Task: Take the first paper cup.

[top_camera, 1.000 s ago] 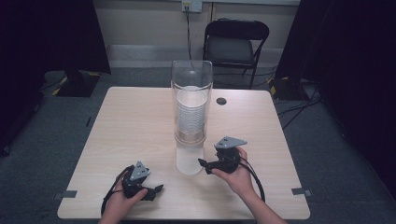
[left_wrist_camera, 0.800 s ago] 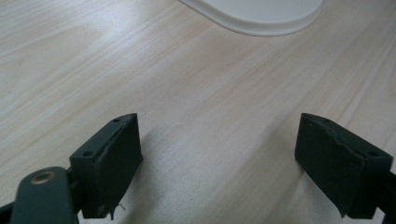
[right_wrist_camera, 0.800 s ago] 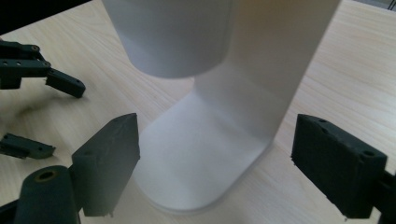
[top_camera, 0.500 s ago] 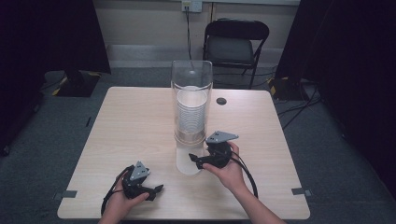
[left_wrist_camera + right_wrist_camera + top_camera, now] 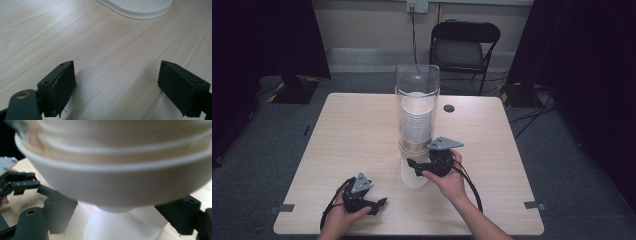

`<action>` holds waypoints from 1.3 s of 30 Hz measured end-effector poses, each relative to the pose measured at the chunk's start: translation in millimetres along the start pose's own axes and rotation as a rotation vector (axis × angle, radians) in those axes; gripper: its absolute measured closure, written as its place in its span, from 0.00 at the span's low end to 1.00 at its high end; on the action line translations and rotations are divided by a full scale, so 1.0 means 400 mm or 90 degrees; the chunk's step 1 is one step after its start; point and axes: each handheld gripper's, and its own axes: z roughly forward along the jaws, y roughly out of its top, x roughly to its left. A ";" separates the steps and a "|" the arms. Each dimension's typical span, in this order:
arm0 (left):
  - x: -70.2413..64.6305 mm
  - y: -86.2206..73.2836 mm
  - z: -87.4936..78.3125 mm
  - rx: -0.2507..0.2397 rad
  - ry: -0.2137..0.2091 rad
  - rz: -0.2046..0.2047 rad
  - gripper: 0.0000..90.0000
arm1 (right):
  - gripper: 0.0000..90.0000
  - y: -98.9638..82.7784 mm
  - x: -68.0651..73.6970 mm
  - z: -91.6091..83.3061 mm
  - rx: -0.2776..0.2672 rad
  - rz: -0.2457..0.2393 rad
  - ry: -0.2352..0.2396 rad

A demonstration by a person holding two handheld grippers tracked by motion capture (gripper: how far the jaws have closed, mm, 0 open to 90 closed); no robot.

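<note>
While the white cup dispenser [image 5: 416, 150] stands mid-table with its clear tube of stacked cups, the right gripper [image 5: 418, 167] has shifted up its white base since a second ago, its jaws just closing in on either side of the bottom cup [image 5: 120, 192], whether pressing I cannot tell. Near the table [image 5: 357, 130] edge, the left gripper [image 5: 379, 202] has stayed put, its jaws apart and empty.

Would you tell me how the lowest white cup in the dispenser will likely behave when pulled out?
The lowest cup looks thin-walled, so probably light and easily squashed. It is nested under the stack of cups, so it may stick and drag its neighbour. The tall clear tube on its narrow base might wobble.
</note>
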 end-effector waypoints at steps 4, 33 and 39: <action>0.000 0.000 0.000 0.000 0.000 0.000 0.16 | 0.25 0.010 0.005 0.006 -0.009 -0.011 0.000; 0.000 0.000 0.000 0.000 0.000 0.000 0.16 | 0.39 -0.038 0.002 0.020 -0.117 -0.057 -0.019; 0.000 0.000 0.000 0.000 0.000 0.000 0.16 | 0.40 -0.043 0.003 0.020 -0.124 -0.061 -0.022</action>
